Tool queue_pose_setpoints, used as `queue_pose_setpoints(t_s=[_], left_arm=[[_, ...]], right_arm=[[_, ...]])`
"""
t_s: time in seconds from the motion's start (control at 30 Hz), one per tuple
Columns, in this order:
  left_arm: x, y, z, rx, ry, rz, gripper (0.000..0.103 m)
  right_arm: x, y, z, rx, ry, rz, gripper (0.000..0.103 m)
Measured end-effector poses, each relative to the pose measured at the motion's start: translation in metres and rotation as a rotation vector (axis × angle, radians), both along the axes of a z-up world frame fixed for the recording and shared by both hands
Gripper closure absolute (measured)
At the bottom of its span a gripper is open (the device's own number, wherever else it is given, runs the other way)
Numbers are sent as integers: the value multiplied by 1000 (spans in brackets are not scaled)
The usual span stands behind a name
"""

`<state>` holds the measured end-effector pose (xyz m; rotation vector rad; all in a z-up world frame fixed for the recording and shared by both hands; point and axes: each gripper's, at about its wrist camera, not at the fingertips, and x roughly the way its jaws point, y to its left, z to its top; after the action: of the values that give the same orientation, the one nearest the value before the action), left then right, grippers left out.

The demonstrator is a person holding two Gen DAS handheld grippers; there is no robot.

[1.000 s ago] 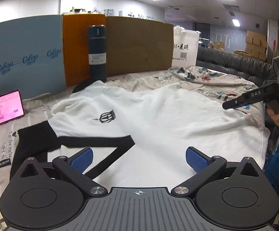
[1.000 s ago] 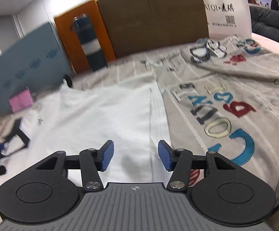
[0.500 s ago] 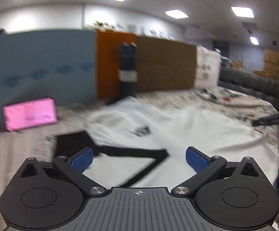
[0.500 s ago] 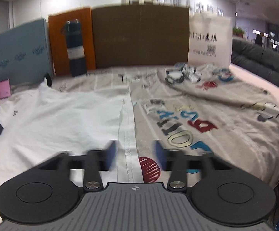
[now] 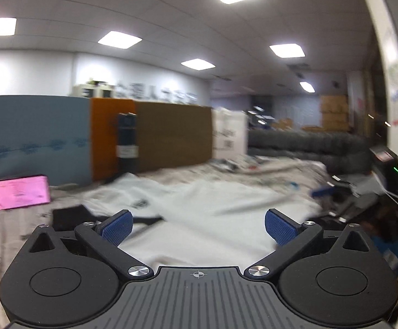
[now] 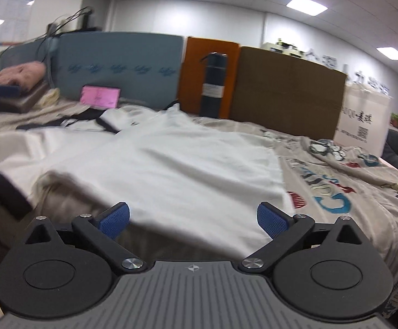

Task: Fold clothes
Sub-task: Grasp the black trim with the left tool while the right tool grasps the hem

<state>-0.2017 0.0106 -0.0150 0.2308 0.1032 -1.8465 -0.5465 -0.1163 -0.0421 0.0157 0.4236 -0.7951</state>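
Left wrist, claw: my left gripper (image 5: 197,226) has its blue pads spread wide with nothing between them, raised above the bed.
Left wrist, shirt: the white T-shirt (image 5: 199,205) lies spread on the printed bedsheet (image 5: 6,227) at 12 o'clock from the pads; its black-trimmed sleeve (image 5: 70,215) is out at 10 o'clock.
Left wrist, hard to read: this view is smeared by motion, so the chest logo and the clutter at 3 o'clock are guesswork; the shirt's near edge is hidden behind my gripper body.
Right wrist, claw: my right gripper (image 6: 193,220) is also spread apart and empty, just above the shirt's near edge.
Right wrist, shirt: the white T-shirt (image 6: 171,164) lies mostly flat, hem side (image 6: 277,164) toward 2 o'clock, sleeve and collar toward 10 o'clock; a dark flask (image 6: 214,85) stands behind it at 12 o'clock.
Step, as I judge it: I see no completed fold; both claws look poised between grasps.
Next move: I'd need each claw on a shirt edge or corner, pinching only the intended layers.
Right wrist, hidden: the left near corner drapes over the bed edge at 9 o'clock; I can't tell how much hangs down.
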Motion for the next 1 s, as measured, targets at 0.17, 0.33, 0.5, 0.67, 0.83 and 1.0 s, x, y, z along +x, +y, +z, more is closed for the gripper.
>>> queue_pose_setpoints(t_s=[0.17,0.33,0.5,0.67,0.83,1.0], left_arm=[[-47,3,-33,25,-226,-103,0],[-87,16,-69,-42,-567,-95,3],[-79,11,-77,-27,-567,-15,61],[-77,15,-56,-108,-479,36,96],[-67,4,-26,-217,-400,130,96],[-60,-13,-8,-271,-383,166,96]], right_arm=[[15,16,-10,-66,72,33,3],[14,18,-17,-140,105,-23,3],[8,14,-22,-190,152,-64,3],[3,10,-25,-229,201,-85,5],[-3,6,-29,-268,249,-105,6],[-8,1,-29,-305,296,-104,15]])
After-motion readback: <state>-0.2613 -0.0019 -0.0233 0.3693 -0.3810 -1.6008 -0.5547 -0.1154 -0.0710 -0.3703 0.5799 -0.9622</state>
